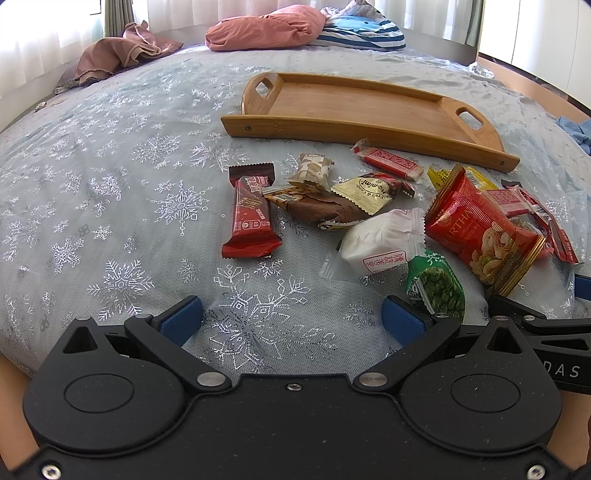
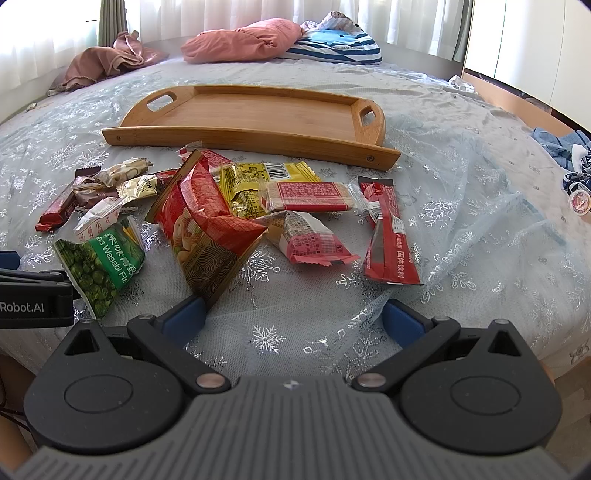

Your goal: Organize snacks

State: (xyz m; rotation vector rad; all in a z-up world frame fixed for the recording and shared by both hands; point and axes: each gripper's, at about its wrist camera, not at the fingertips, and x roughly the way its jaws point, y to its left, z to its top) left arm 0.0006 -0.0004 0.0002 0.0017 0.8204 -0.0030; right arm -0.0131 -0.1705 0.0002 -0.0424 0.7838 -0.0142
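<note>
Several wrapped snacks lie in a loose pile on the bed in front of an empty wooden tray (image 1: 354,127) (image 2: 251,138). Among them are a red nut bag (image 1: 480,229) (image 2: 203,229), a green wasabi pea pack (image 1: 437,291) (image 2: 99,266), a red chocolate bar (image 1: 251,218), a white pastry pack (image 1: 380,243), a yellow pack (image 2: 258,181) and a long red stick pack (image 2: 388,236). My left gripper (image 1: 291,319) is open and empty, low over the cloth, left of the pile. My right gripper (image 2: 293,317) is open and empty, just in front of the pile.
The bed carries a pale blue snowflake cloth (image 1: 122,206) (image 2: 480,229). A pink pillow (image 1: 266,26), a striped pillow (image 1: 362,33) and brown clothing (image 1: 122,51) lie at the far end. Blue clothes (image 2: 565,147) lie at the right edge.
</note>
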